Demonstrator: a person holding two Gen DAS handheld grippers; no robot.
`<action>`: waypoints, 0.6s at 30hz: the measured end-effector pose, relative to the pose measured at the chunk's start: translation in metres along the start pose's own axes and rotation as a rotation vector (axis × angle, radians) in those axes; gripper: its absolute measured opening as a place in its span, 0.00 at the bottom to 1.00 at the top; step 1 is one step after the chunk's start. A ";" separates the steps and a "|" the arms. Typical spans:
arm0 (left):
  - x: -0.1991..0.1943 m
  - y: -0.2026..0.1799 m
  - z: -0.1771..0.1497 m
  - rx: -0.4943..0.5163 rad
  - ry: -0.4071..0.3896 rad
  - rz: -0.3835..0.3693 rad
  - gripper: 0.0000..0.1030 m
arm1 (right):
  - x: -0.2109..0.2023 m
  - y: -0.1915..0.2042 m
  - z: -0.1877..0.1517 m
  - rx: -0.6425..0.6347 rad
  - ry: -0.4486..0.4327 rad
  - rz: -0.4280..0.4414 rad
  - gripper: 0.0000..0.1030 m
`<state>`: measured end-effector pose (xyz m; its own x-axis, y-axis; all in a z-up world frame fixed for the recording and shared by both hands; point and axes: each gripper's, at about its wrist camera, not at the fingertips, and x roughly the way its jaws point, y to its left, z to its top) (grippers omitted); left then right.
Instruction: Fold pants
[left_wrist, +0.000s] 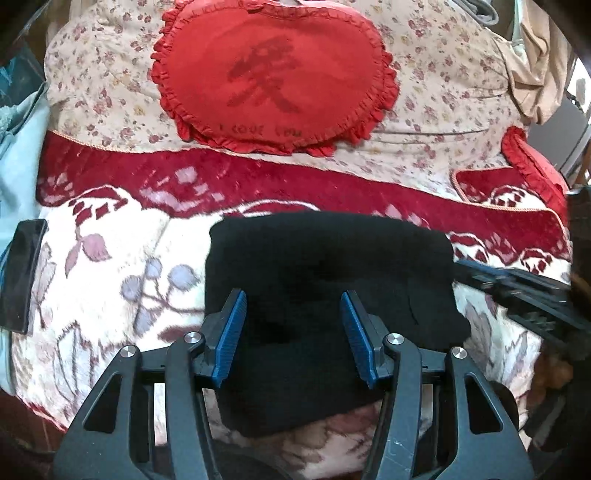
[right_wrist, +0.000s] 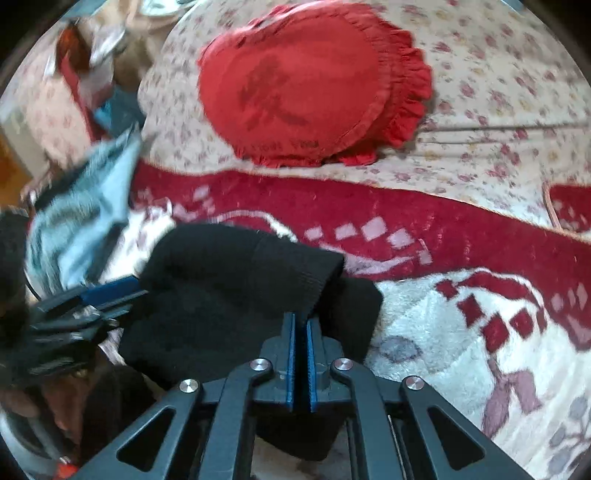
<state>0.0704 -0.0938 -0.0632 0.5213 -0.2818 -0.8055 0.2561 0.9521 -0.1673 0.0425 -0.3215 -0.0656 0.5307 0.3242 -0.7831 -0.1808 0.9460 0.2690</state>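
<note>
Right claw (right_wrist: 301, 321) nearly closed, pinching the black pants' (right_wrist: 221, 288) edge.

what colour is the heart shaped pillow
Red, with a ruffled edge: the pillow shows best in the left wrist view.

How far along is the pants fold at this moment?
Mostly done: the black pants lie as a compact folded bundle on the blanket. In hand: the right gripper pinches a ribbed edge; the left gripper is open above the bundle. Left: release and tidy.

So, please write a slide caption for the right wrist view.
Right gripper pinching black pants on a floral blanket.
</note>
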 end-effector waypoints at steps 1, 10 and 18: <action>0.001 0.001 0.002 -0.003 -0.002 0.001 0.51 | -0.007 -0.001 0.002 0.015 -0.022 -0.002 0.13; 0.019 0.003 0.011 0.004 0.008 0.041 0.51 | 0.019 0.033 0.014 -0.009 0.012 0.069 0.14; 0.035 -0.002 0.017 0.028 0.015 0.050 0.64 | 0.057 0.003 0.022 0.098 0.046 0.066 0.14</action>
<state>0.1026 -0.1076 -0.0815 0.5219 -0.2323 -0.8208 0.2531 0.9611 -0.1110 0.0904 -0.3002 -0.0968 0.4815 0.3879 -0.7859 -0.1312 0.9185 0.3730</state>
